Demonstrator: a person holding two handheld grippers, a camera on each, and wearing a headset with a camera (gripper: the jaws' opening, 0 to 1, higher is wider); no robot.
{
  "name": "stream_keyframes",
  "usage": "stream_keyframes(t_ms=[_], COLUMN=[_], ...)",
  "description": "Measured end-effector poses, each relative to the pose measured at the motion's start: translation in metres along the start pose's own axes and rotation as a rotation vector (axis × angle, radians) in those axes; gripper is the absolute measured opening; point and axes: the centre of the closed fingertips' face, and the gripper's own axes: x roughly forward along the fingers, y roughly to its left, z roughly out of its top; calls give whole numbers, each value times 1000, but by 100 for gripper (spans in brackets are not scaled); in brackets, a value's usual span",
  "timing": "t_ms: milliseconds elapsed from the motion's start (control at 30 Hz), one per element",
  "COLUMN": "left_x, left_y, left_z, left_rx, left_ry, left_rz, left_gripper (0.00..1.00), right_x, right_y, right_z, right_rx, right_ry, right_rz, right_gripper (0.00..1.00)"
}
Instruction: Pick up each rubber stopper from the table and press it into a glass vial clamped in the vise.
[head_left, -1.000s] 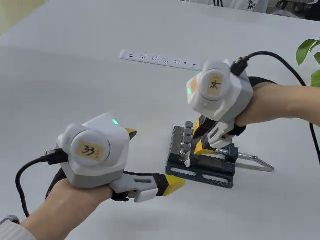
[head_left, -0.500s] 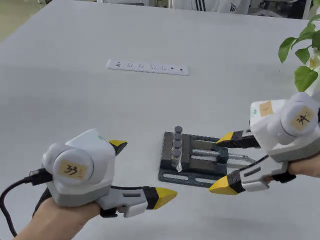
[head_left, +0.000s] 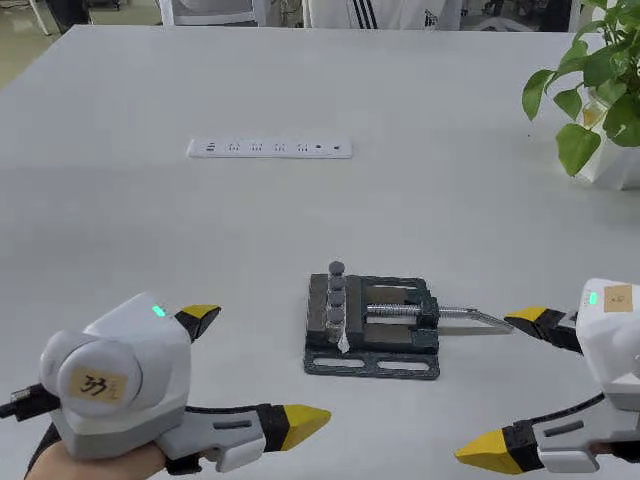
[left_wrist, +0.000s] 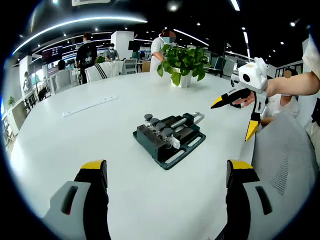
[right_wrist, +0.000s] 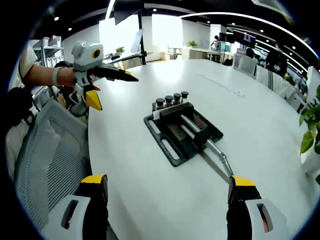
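Four grey-stoppered glass vials (head_left: 335, 295) fill the dark metal vise (head_left: 372, 340) (seemingly finished); left claw (head_left: 260, 367) and right claw (head_left: 495, 387) hang released, likely needing only to park.

Bright, even overhead light washes the pale bench (head_left: 150, 250), and the vise (head_left: 385, 338) throws just a soft, short shadow on it in the head view, which is sharp throughout. Both gripper views bend the bench edge and the ceiling light strips (left_wrist: 75, 22) into curves toward their borders, and a window (right_wrist: 166, 30) in the right gripper view is blown out white.
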Motion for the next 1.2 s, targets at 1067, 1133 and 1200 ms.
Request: stream_keyframes(t_ms=[1067, 1133, 1200], left_x=[-9, -10, -11], left_y=[9, 10, 10], left_z=[-20, -14, -15], left_rx=[-70, -82, -70], left_ry=[31, 16, 29], left_rz=[54, 56, 57], left_gripper=[99, 99, 99], right_x=[-1, 0, -1], right_y=[20, 21, 18], right_z=[21, 29, 40], right_rx=[120, 113, 98], right_ry=[-150, -146, -171], right_rz=[-33, -29, -38], right_gripper=[99, 99, 99])
